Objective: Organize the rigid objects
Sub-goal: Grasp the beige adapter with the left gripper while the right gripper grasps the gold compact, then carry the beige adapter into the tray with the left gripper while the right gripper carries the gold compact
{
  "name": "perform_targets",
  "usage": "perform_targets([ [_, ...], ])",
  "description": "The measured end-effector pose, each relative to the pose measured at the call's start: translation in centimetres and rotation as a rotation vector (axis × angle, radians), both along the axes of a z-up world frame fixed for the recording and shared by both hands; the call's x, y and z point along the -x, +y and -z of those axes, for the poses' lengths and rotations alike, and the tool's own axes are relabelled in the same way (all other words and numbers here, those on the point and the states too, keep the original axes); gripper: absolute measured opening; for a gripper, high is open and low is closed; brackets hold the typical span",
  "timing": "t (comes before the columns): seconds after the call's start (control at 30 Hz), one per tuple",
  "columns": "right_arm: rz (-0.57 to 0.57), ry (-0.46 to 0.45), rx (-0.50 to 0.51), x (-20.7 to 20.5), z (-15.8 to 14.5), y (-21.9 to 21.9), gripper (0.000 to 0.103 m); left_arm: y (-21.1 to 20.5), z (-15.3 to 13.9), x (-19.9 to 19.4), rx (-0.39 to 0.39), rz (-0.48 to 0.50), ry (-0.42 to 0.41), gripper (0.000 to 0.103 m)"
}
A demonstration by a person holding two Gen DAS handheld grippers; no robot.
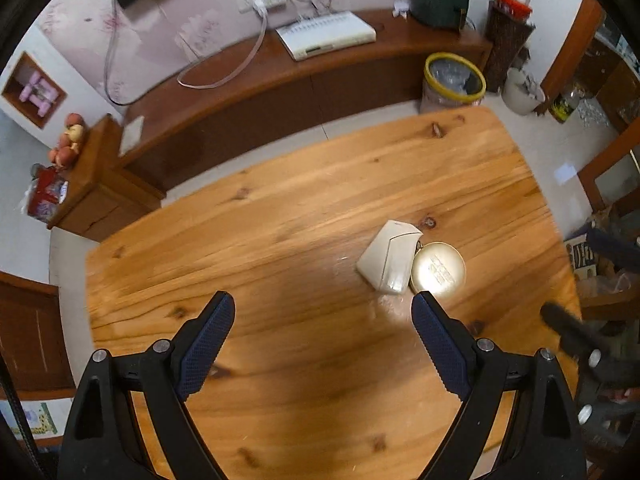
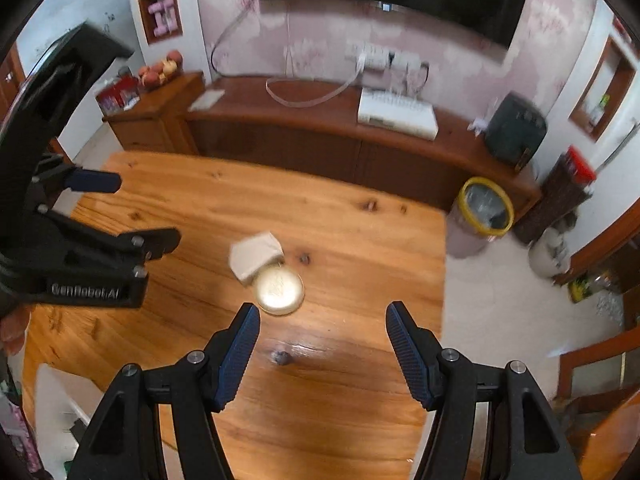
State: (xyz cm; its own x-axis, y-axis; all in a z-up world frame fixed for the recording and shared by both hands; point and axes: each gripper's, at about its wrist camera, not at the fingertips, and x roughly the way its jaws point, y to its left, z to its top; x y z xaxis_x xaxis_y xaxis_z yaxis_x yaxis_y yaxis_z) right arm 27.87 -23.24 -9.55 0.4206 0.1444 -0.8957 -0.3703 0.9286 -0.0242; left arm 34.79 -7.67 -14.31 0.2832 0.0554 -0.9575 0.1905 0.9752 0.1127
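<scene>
A cream angular case (image 1: 390,258) lies on the wooden table (image 1: 280,216), touching a round gold compact (image 1: 438,268) on its right. My left gripper (image 1: 322,310) is open and empty above the table, the two objects just ahead of its right finger. In the right wrist view the case (image 2: 256,256) and compact (image 2: 279,288) lie just ahead of my open, empty right gripper (image 2: 322,318), near its left finger. The left gripper (image 2: 120,216) shows at the left of that view, the right gripper (image 1: 576,340) at the right edge of the left wrist view.
A long wooden cabinet (image 2: 320,128) runs beyond the table with a white box (image 2: 396,114) and a dark appliance (image 2: 516,128). A yellow-rimmed bin (image 2: 484,208) stands on the floor off the table's far right corner. A side cabinet holds fruit (image 2: 160,70).
</scene>
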Motion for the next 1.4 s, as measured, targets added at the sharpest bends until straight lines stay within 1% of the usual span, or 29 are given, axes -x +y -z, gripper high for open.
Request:
perform_targets([
  [0.03,-0.005,0.022,-0.009,-0.4,1.3,-0.3,0.067,-0.3,0.4,-0.2,0.007,0.000,0.008,0.091],
  [0.17,-0.008,0.071,-0.031,-1.4,4.2,-0.7,0.067,-1.4,3.2,-2.0,0.046,-0.021,0.057,0.091],
  [0.27,-0.010,0.097,-0.057,-1.7,5.8,-0.9,0.067,-1.7,4.5,-2.8,0.053,-0.037,0.090,0.091],
  [0.33,-0.016,0.110,-0.072,-1.9,6.6,-0.9,0.067,-1.8,5.1,-3.1,0.076,-0.049,0.107,0.091],
  [0.4,-0.024,0.118,-0.082,-2.4,7.0,-0.9,0.067,-1.9,5.6,-3.3,0.105,-0.064,0.117,0.091],
  [0.5,-0.041,0.124,-0.090,-2.6,7.8,-0.5,0.067,-1.6,5.9,-3.3,0.123,-0.077,0.113,0.091],
  [0.57,-0.050,0.129,-0.087,-2.7,8.3,-0.2,0.067,-0.9,5.9,-3.4,0.137,-0.100,0.105,0.091],
  [0.7,-0.061,0.136,-0.083,-3.0,9.0,0.4,0.067,0.9,6.3,-3.4,0.193,-0.135,0.116,0.090],
  [0.73,-0.064,0.135,-0.083,-3.1,9.1,0.6,0.067,1.0,6.4,-3.5,0.195,-0.137,0.115,0.090],
  [0.83,-0.072,0.131,-0.087,-3.5,9.3,1.1,0.067,1.8,6.5,-3.2,0.166,-0.137,0.102,0.084],
  [0.93,-0.090,0.128,-0.094,-3.9,9.4,1.9,0.067,2.7,6.6,-2.9,0.167,-0.150,0.094,0.080],
  [1.1,-0.115,0.118,-0.059,-4.8,9.8,3.6,0.067,4.1,6.6,-3.2,0.183,-0.177,0.099,0.080],
  [1.2,-0.123,0.110,-0.034,-4.9,10.1,4.3,0.067,3.8,6.7,-3.3,0.181,-0.172,0.098,0.079],
  [1.23,-0.126,0.102,-0.026,-4.8,10.1,4.5,0.067,3.7,6.7,-3.4,0.179,-0.171,0.096,0.078],
  [1.3,-0.133,0.088,-0.008,-4.6,10.2,4.7,0.066,3.5,6.5,-3.3,0.174,-0.167,0.081,0.067],
  [1.33,-0.135,0.084,-0.007,-4.5,10.2,4.7,0.065,3.4,6.4,-3.1,0.168,-0.165,0.071,0.056],
  [1.37,-0.136,0.080,-0.011,-4.3,10.1,4.6,0.058,3.2,6.3,-3.0,0.176,-0.157,0.066,0.048],
  [1.4,-0.139,0.082,-0.013,-4.2,10.1,4.6,0.056,3.3,6.3,-2.9,0.179,-0.153,0.067,0.048],
])
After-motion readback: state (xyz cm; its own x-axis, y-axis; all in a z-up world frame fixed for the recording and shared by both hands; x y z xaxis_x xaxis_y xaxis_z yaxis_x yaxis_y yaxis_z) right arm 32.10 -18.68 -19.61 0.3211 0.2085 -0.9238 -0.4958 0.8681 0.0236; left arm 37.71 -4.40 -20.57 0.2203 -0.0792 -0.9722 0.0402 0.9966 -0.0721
